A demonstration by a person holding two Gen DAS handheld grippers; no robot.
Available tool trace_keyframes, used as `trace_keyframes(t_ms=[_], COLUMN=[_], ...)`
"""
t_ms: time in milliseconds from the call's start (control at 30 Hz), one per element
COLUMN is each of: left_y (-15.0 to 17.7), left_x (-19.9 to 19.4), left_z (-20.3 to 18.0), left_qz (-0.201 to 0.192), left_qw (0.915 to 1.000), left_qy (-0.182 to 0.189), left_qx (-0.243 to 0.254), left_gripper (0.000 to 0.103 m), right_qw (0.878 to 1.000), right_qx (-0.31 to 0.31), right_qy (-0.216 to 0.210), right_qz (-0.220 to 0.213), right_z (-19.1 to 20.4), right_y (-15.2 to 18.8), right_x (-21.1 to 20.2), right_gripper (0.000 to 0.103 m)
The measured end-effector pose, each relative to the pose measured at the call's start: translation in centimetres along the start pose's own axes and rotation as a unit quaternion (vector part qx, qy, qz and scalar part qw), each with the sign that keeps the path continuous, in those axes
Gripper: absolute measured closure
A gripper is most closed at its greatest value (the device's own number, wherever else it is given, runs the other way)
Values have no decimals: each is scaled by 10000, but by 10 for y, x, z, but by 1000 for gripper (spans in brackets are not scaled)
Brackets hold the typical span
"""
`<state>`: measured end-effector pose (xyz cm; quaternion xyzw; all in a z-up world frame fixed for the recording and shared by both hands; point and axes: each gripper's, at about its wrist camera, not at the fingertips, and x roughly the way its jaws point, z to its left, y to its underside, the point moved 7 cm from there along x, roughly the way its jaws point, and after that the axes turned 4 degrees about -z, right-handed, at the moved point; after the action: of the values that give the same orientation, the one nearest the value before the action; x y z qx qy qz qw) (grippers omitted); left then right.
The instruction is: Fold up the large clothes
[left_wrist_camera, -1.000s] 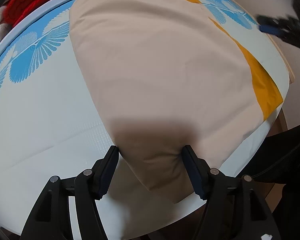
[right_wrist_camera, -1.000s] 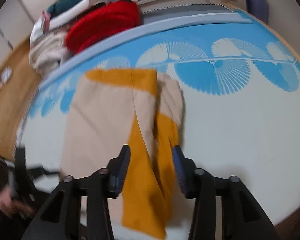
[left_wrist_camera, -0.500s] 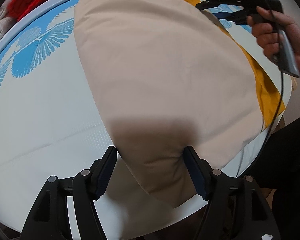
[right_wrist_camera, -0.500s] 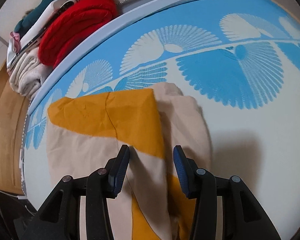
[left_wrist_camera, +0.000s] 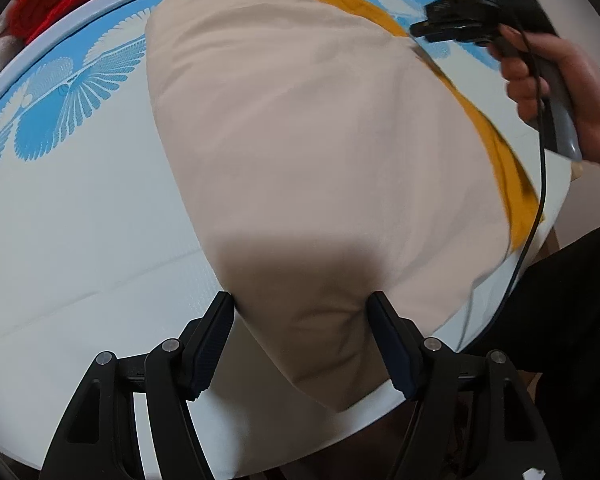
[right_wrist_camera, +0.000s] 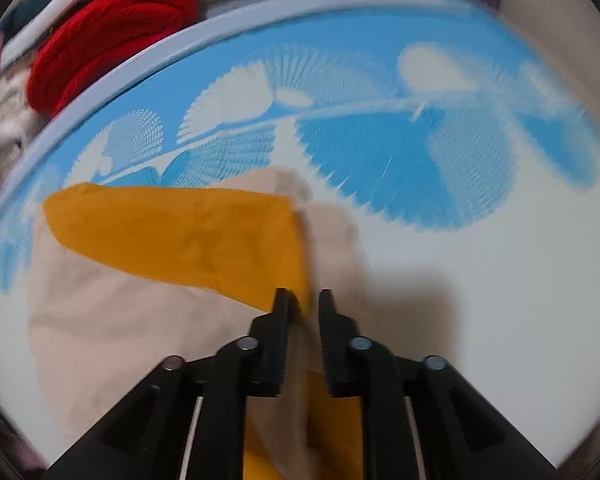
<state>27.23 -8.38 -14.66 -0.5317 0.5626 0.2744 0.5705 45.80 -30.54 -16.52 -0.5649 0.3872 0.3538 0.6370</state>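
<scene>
Beige-and-mustard garment [left_wrist_camera: 320,152] spread flat on blue-and-white mat [left_wrist_camera: 80,200]. Left gripper [left_wrist_camera: 302,310] spread wide, straddling the near beige corner. Right gripper [right_wrist_camera: 303,300] narrowed to a slim gap on the mustard edge; pinch uncertain. Red knit [right_wrist_camera: 108,32] beyond mat

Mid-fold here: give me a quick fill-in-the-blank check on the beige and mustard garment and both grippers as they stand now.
1. The beige and mustard-yellow fabric garment lies on a white mat with a ____ fan pattern.
2. The left gripper stands with its jaws ____ around the garment's near corner.
3. The right gripper has its jaws nearly closed at the edge of the ____ panel.
4. Beyond the mat's rim lies a bundle of ____ knit fabric.

Missing words: blue; open; mustard-yellow; red
</scene>
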Motion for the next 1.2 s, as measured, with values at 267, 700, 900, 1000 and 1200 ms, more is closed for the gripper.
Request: trace_keyframes(t_ms=[267, 700, 900, 1000, 1200], left_y=[-23, -28, -34, -39, -50], left_x=[-33, -7, 34, 51, 57], left_z=[21, 47, 68, 70, 71], left_qz=[-705, -578, -210, -150, -340], left_qw=[9963, 9909, 9571, 9451, 9446], left_qy=[48, -130, 1131, 1462, 1472], left_qx=[-491, -1210, -2659, -2919, -2915], left_gripper=[49, 29, 21, 19, 29], right_qw=[9766, 9849, 9852, 9778, 9786], right_qx=[-1670, -1366, -239, 447, 296], right_qy=[-1157, -674, -974, -1260, -1393], right_qz=[-710, 822, 1388, 1615, 1486], right_z=[37, -10, -33, -44, -32], right_y=[41, 129, 150, 152, 152], right_x=[-88, -51, -21, -11, -12], right_gripper=[61, 44, 29, 28, 55])
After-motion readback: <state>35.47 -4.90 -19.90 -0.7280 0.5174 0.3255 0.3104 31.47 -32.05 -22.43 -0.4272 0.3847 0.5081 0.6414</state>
